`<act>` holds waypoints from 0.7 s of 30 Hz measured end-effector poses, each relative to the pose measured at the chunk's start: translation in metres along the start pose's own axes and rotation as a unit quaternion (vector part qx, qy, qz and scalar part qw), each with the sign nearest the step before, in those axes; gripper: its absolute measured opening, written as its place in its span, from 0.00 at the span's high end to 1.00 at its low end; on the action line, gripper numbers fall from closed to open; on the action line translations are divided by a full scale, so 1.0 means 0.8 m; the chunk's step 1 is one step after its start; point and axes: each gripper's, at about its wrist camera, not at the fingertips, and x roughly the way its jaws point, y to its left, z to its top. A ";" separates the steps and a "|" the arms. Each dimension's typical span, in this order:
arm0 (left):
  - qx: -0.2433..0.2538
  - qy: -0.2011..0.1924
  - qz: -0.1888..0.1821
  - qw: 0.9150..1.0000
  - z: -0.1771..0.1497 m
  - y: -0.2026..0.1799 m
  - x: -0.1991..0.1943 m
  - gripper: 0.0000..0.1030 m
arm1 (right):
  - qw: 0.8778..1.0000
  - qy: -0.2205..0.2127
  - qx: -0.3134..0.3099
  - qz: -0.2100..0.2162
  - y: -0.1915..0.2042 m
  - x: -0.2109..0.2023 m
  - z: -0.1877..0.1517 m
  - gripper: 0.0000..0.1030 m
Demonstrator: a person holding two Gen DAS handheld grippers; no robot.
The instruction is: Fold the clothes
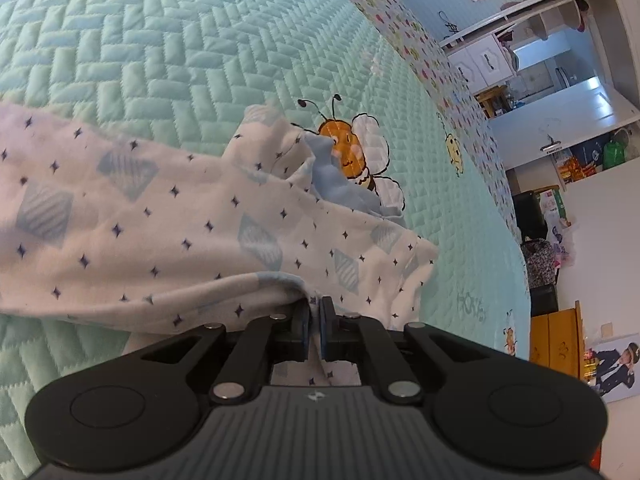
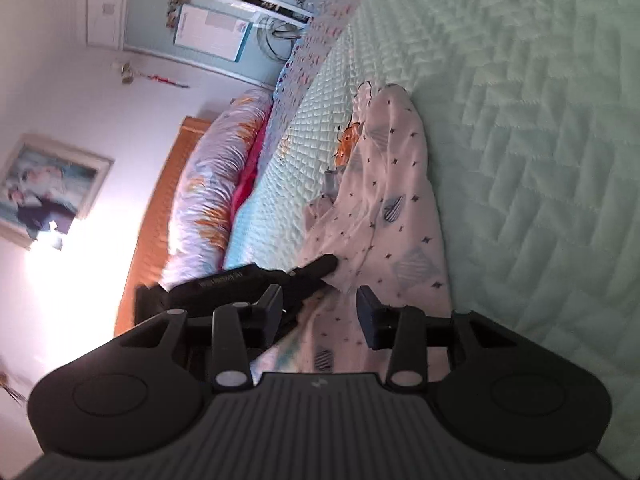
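A bed with a mint quilted cover filled both views. On it lay a white garment printed with small stars and blue diamonds, its far edge bunched beside a bee picture stitched into the cover. The left hand-held gripper was clenched on a fold of the garment at its near edge. The right hand-held gripper stood released, jaws apart over the cloth without pressing it.
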 end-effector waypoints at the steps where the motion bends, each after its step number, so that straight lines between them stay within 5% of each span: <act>1: 0.000 0.000 0.001 1.000 0.001 -0.001 0.001 0.98 | 1.000 0.004 0.001 0.008 -0.002 0.002 0.001 0.62; 4: -0.003 0.002 0.001 1.000 0.001 0.000 0.005 0.98 | 0.999 0.020 0.006 0.029 -0.007 0.006 0.002 0.82; 7: -0.004 0.003 0.002 1.000 0.003 0.000 0.008 0.98 | 0.998 0.056 -0.005 0.004 -0.012 0.026 -0.001 0.83; 10: -0.004 0.004 0.003 1.000 0.005 0.000 0.010 0.98 | 0.996 0.087 0.003 -0.036 -0.024 0.038 -0.006 0.94; 17: -0.007 0.002 0.000 1.000 0.004 0.002 0.010 0.98 | 0.998 0.060 -0.020 -0.012 0.006 0.027 0.005 0.88; 20: -0.008 0.001 -0.002 1.000 0.002 0.003 0.009 0.98 | 0.990 0.110 -0.039 -0.085 -0.010 0.058 -0.004 1.00; 21: -0.006 0.000 -0.002 1.000 0.002 0.003 0.008 0.98 | 0.991 0.100 -0.037 -0.075 -0.008 0.053 -0.002 1.00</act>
